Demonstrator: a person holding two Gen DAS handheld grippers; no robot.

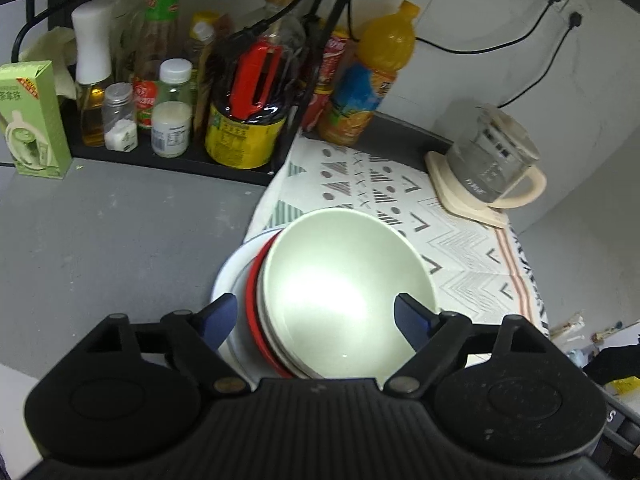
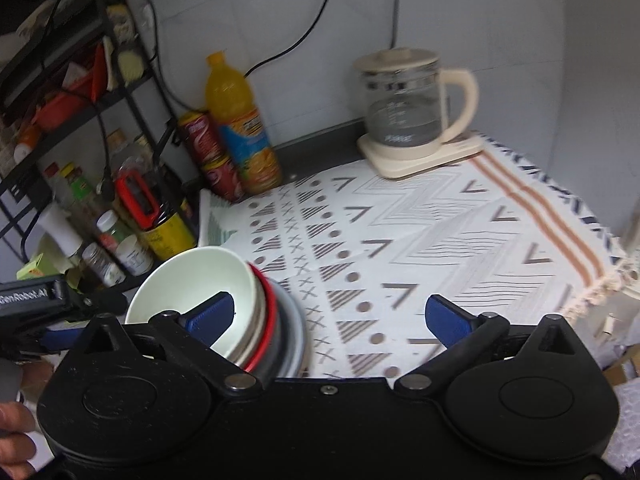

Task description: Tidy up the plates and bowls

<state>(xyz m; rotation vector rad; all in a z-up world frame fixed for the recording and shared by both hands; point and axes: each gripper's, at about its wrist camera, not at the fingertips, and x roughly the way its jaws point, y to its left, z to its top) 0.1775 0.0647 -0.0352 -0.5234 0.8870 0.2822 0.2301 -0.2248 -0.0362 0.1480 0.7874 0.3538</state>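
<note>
A pale green bowl (image 1: 344, 280) tops a stack with a white bowl, a red dish (image 1: 252, 300) and a white plate (image 1: 228, 276) beneath. The stack sits at the left edge of a patterned cloth (image 1: 448, 232). My left gripper (image 1: 316, 320) hovers open over the stack: one blue finger is above the plate's rim, the other above the bowl's inside, neither pressing. In the right wrist view the green bowl (image 2: 192, 280) and stack lie low on the left. My right gripper (image 2: 330, 318) is wide open over the cloth (image 2: 420, 240), its left finger in front of the bowl.
A glass kettle (image 2: 404, 112) on a cream base stands at the cloth's far corner. An orange juice bottle (image 1: 372, 76), red cans (image 2: 212, 160) and a black rack of condiment bottles (image 1: 240, 120) line the back. A green carton (image 1: 32, 120) stands on the grey counter (image 1: 120, 240). A hand (image 2: 12, 440) shows at lower left.
</note>
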